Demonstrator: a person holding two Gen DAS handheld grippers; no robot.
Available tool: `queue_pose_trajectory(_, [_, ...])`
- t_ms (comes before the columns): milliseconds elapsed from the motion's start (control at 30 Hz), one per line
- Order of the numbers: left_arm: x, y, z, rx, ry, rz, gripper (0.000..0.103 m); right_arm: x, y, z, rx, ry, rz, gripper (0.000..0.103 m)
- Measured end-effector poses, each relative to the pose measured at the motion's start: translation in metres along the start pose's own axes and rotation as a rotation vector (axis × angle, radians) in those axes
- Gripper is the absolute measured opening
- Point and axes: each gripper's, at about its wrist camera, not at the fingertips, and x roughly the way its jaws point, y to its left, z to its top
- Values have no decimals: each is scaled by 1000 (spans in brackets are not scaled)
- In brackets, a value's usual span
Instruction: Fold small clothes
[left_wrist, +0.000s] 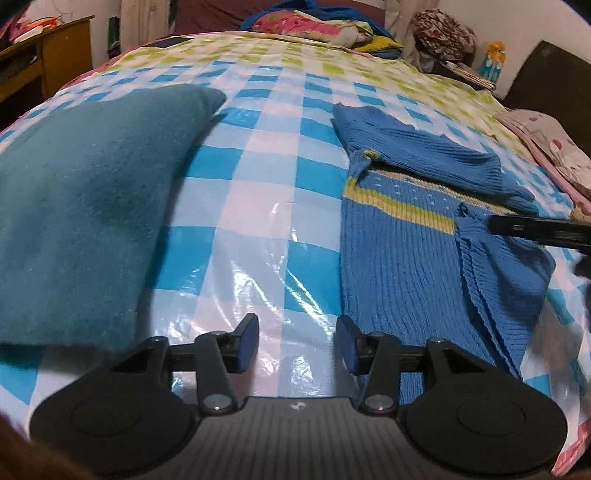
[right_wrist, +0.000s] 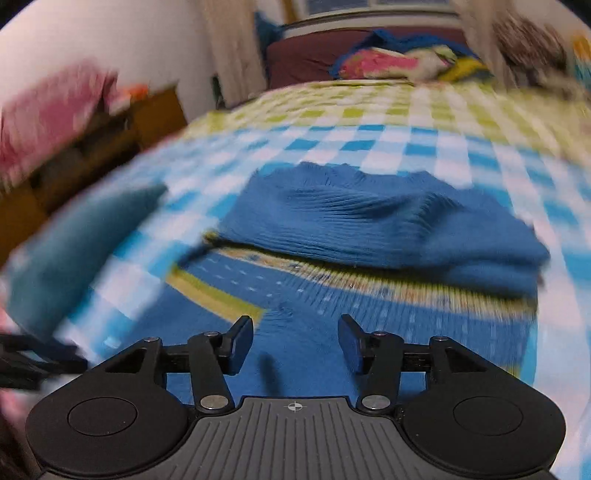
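Observation:
A blue ribbed knit sweater (left_wrist: 406, 243) with a yellow-green stripe lies on the checked bed cover, its upper part and sleeves folded over the body. My left gripper (left_wrist: 297, 341) stands open over the bare cover just left of the sweater's lower edge, nothing between its fingers. My right gripper (right_wrist: 295, 341) is open above the sweater (right_wrist: 369, 229), close to the striped band, with nothing between its pads. The right wrist view is blurred by motion. A dark finger of the right gripper (left_wrist: 535, 230) pokes in at the right edge of the left wrist view, over the sweater.
A folded teal cloth (left_wrist: 81, 206) lies on the left of the glossy blue, white and green checked cover (left_wrist: 258, 177). Bright bedding (left_wrist: 314, 26) is piled at the far end. A wooden cabinet (left_wrist: 44, 62) stands at the left, patterned cloth (left_wrist: 554, 147) at the right edge.

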Motion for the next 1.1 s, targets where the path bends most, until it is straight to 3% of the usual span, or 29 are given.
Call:
queue_pose_trajectory(167, [7,-7,-1,52,19,-17,66,35,2,2,-94,68,-4,48])
queue_pose_trajectory(200, [8,-9,-2,62,18,-17,70,32,3,0,-106,71,6,43])
queue_pose_trajectory(267, [9,-13,-2,87,21,-8,72,27,5,-1,-123,85,32,12])
queue_pose_trajectory(300, [8,-15,-2,98,23,-2,72,23,4,-2,-111,89,44,9])
queue_pose_trajectory(367, [5,-15,-2,93,29,-7,72,9,1,-3,-75,65,70,8])
queue_pose_trajectory(533, [3,-17,-2,71,38,-32,72,-58,-12,2,48,-108,135,7])
queue_pose_trajectory(667, [4,-32,-6,111,59,-31,72,-107,-24,6,109,-245,126,7])
queue_pose_trajectory(767, [-1,-40,-10,122,63,-41,71,-127,-34,4,147,-289,106,7])
queue_pose_trajectory(867, [1,-49,-14,144,89,-10,61,-139,-41,-4,183,-304,101,7])
queue_pose_trajectory(900, [1,-52,-13,160,94,2,51,-142,-43,-7,193,-306,98,7])
queue_pose_trajectory(933, [1,-53,-11,159,101,-3,32,-145,-46,-10,203,-312,94,7])
queue_pose_trajectory(1000, [1,-51,-3,114,131,-65,14,-151,-51,-13,225,-330,93,7])
queue_pose_trajectory(1100, [1,-52,7,75,132,-120,14,-161,-57,-14,244,-376,92,7])
